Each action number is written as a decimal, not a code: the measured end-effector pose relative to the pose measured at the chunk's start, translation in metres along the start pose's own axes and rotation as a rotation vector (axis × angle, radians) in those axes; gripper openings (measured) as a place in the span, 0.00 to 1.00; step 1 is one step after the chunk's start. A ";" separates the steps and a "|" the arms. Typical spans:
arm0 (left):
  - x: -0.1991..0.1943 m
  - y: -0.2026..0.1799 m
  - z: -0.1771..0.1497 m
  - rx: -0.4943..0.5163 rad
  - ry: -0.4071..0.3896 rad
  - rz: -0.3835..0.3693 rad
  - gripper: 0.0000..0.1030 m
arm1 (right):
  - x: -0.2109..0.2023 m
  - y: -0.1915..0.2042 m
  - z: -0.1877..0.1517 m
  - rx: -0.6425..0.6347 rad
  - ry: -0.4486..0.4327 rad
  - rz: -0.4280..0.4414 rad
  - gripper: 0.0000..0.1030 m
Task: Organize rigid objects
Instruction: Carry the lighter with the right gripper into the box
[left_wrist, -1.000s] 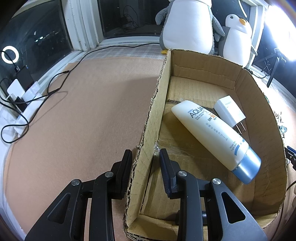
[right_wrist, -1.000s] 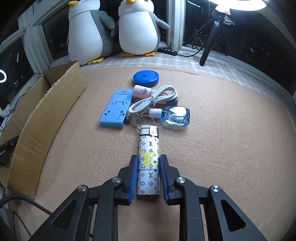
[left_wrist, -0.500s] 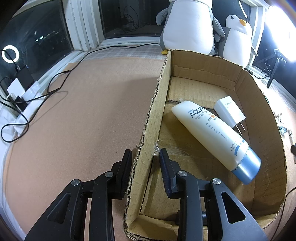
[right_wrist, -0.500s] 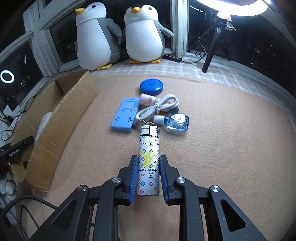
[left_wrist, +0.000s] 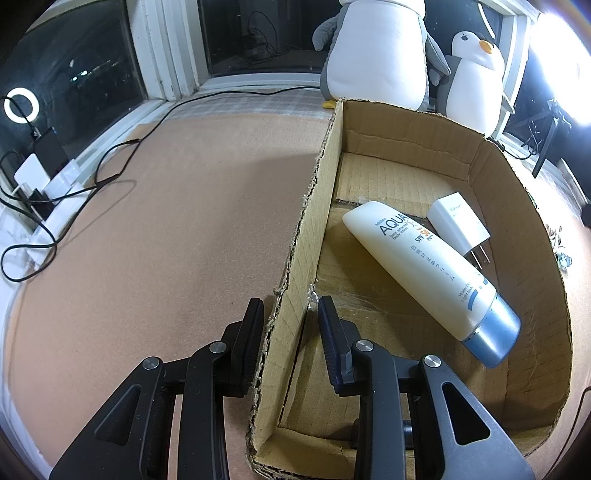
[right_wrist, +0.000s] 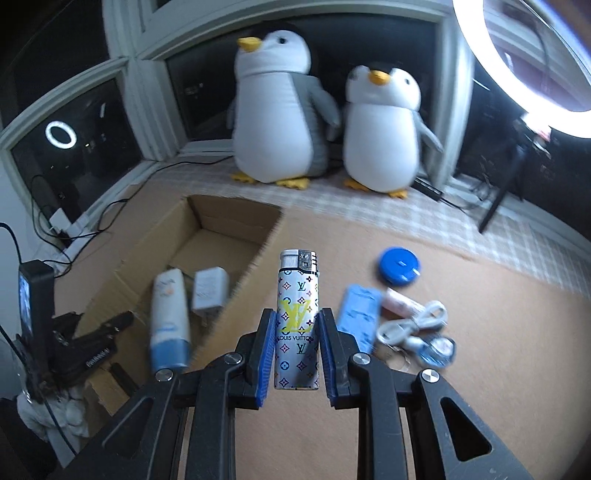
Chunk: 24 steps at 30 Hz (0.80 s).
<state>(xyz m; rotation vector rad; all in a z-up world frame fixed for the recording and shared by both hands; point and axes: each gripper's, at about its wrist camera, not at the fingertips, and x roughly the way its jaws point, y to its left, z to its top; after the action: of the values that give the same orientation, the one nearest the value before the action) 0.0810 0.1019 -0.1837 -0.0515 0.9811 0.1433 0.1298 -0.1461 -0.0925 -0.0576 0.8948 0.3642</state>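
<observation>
Your right gripper (right_wrist: 295, 332) is pinching the lighter (right_wrist: 298, 321) by its lower half, both blue pads flat on its sides. The lighter stands upright between the fingers, metal cap at the far end, clear of the tabletop (right_wrist: 480, 332). The gripper points steeply down and forward. The view is motion-blurred.

Ahead-left of that gripper is the box (right_wrist: 236, 295), open top. Inside it: the tube (right_wrist: 168, 317) and the charger (right_wrist: 208, 293), side by side. Ahead-right, loose on the tabletop: blue stand (right_wrist: 360, 317), round blue tape (right_wrist: 399, 265), white cable (right_wrist: 413, 325), small pink tube (right_wrist: 400, 301) and a small blue bottle (right_wrist: 437, 350), all bunched close together. The stand is just beside the right finger.

Your left gripper (left_wrist: 290, 325) is clamped on the box's near-left wall (left_wrist: 295, 295): one finger outside, one inside, the cardboard edge between them. It also points steeply down. From it, the tube (left_wrist: 432, 273) lies ahead-right on the box floor, cap towards the gripper's side, with the charger (left_wrist: 458, 223) touching its far side, prongs towards the cap. From the right camera, the left gripper (right_wrist: 107, 332) shows at the box's near corner, far left.

Two plush penguins (right_wrist: 280, 110) sit beyond the box on the window ledge.
</observation>
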 end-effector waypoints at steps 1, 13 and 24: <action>0.000 0.000 0.000 -0.001 0.000 -0.001 0.28 | 0.002 0.006 0.003 -0.012 -0.001 0.009 0.20; 0.000 0.001 -0.001 -0.004 -0.001 -0.004 0.28 | 0.042 0.084 0.020 -0.181 0.061 0.097 0.20; 0.000 0.001 -0.001 -0.007 -0.001 -0.006 0.28 | 0.060 0.102 0.017 -0.206 0.106 0.114 0.20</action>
<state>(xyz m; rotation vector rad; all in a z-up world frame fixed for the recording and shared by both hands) 0.0803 0.1030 -0.1844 -0.0606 0.9794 0.1409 0.1425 -0.0302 -0.1181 -0.2179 0.9653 0.5626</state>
